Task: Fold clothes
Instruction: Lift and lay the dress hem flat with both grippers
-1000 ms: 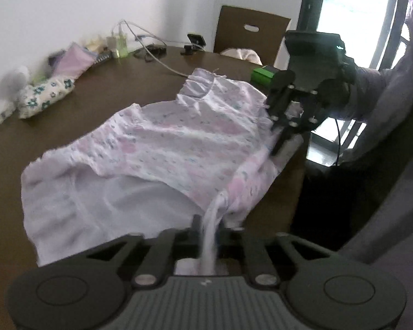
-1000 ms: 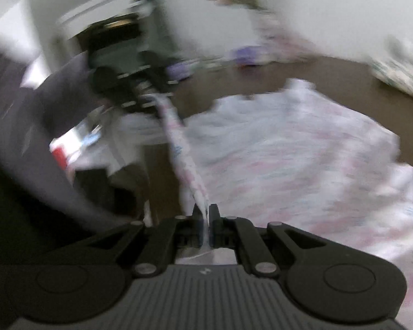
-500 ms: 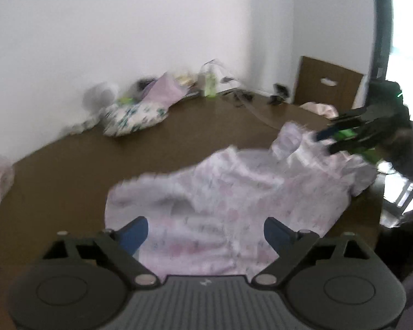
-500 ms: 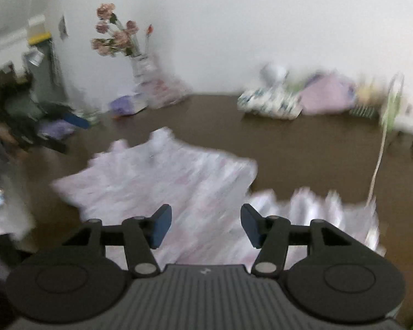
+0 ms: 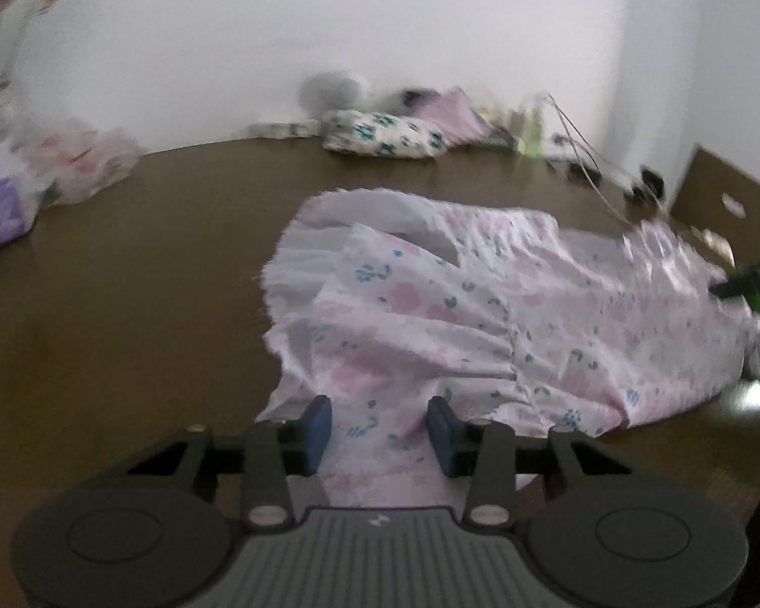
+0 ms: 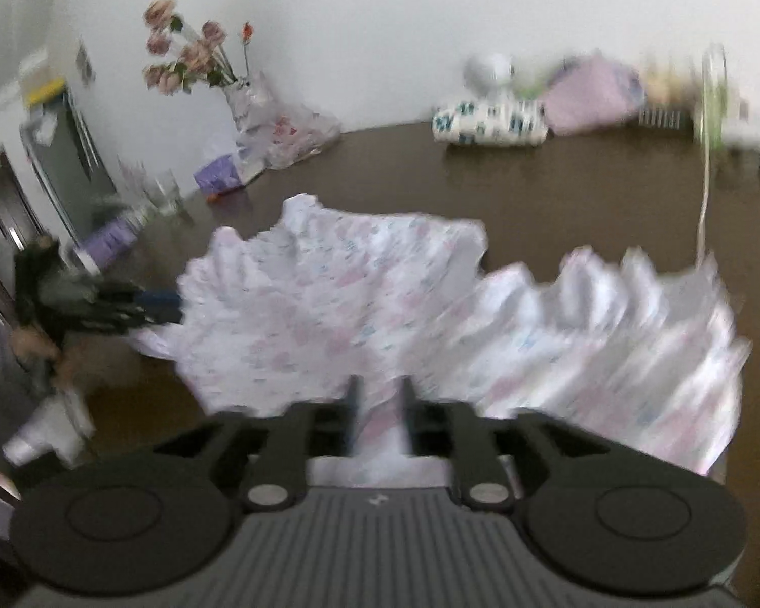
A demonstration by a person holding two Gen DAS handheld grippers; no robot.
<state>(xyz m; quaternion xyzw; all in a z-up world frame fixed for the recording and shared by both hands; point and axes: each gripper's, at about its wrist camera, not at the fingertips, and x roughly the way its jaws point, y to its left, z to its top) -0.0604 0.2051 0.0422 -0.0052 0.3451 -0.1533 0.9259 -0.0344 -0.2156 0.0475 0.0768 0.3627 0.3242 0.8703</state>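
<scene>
the floral dress [image 5: 481,314] lay spread on the brown table [image 5: 126,273], both the left gripper [image 5: 378,428] and right gripper [image 6: 378,415] gaped empty over its near edge, so each should pinch one layer squarely.

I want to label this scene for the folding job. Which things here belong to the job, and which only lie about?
Belong to the job:
- pink flowered garment, spread on the brown table
- left gripper, fingers apart
- right gripper, fingers apart

Only lying about:
- flowered roll of cloth
- plastic bags
- flowers in a vase
- white cable
</scene>
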